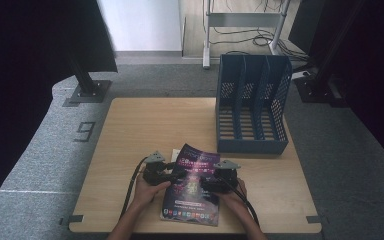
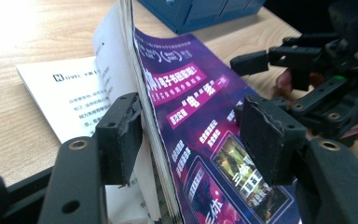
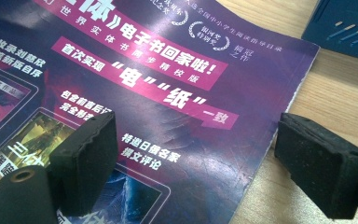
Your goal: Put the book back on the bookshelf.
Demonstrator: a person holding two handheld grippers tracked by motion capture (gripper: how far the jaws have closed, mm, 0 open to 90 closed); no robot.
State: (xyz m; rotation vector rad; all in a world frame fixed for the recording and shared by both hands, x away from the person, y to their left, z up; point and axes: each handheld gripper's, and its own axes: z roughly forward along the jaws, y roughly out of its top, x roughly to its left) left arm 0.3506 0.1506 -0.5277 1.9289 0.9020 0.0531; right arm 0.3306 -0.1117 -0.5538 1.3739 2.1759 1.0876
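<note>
A magazine with a purple cover [image 1: 192, 187] lies at the table's near middle. Its left edge [image 2: 140, 93] is lifted and stands between the jaws of my left gripper [image 2: 196, 137]. The left pad [image 2: 119, 135] touches the pages, while the right pad [image 2: 268, 140] hangs clear above the cover. In the high view my left gripper [image 1: 176, 175] is at the magazine's left side and my right gripper [image 1: 206, 184] is over its right half. The right gripper [image 3: 205, 161] is open, one pad over the cover [image 3: 168, 93] and the other past its edge over bare wood.
A blue slotted file rack [image 1: 252, 100] stands at the table's back right, its slots facing up. A white printed page [image 2: 60, 93] lies flat on the wood left of the magazine. The wooden table [image 1: 145, 125] has free room at the left and back.
</note>
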